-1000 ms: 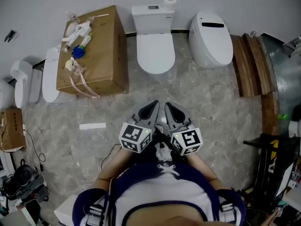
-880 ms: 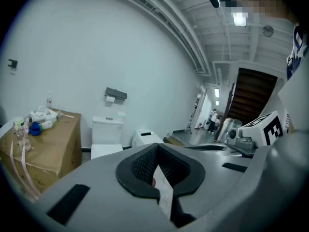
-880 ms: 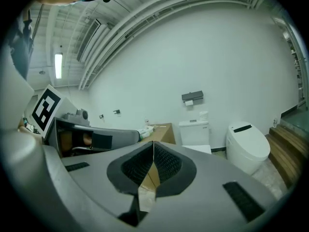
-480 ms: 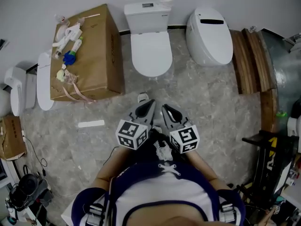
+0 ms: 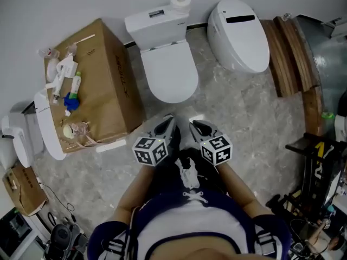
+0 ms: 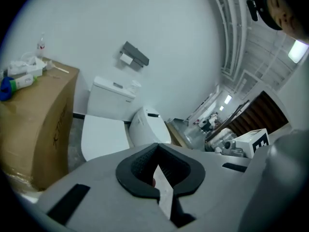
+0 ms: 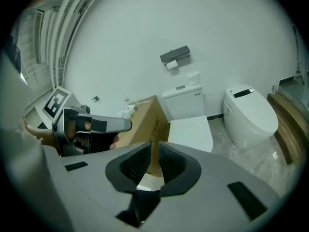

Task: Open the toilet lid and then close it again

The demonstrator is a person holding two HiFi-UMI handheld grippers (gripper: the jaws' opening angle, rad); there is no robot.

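Left gripper view: we note the left gripper (image 6: 157, 148) with its jaws brought together and nothing between them, aimed toward the toilet lid (image 6: 102, 135). Right gripper view: the right gripper (image 7: 153, 148) is likewise closed and empty. Head view: we see both grippers side by side, low in front of the person's torso, just short of the bowl's front edge and touching nothing. The lid lies flat and closed over the bowl. Behind it the tank (image 5: 156, 24) stands against the wall, with a paper roll (image 5: 180, 2) on its right corner. A paper holder (image 6: 134, 56) is fixed to the wall above. A cardboard box (image 5: 103, 91) sits just beside the toilet on its left, with tubes and small items (image 5: 66, 80) scattered on top. A loose white seat (image 5: 47, 128) leans at the box's far side. To the right stands a second toilet (image 5: 241, 37), rounded, its lid also down, and beyond it curved wooden boards (image 5: 290, 53). The floor (image 5: 255, 118) is grey marbled stone.
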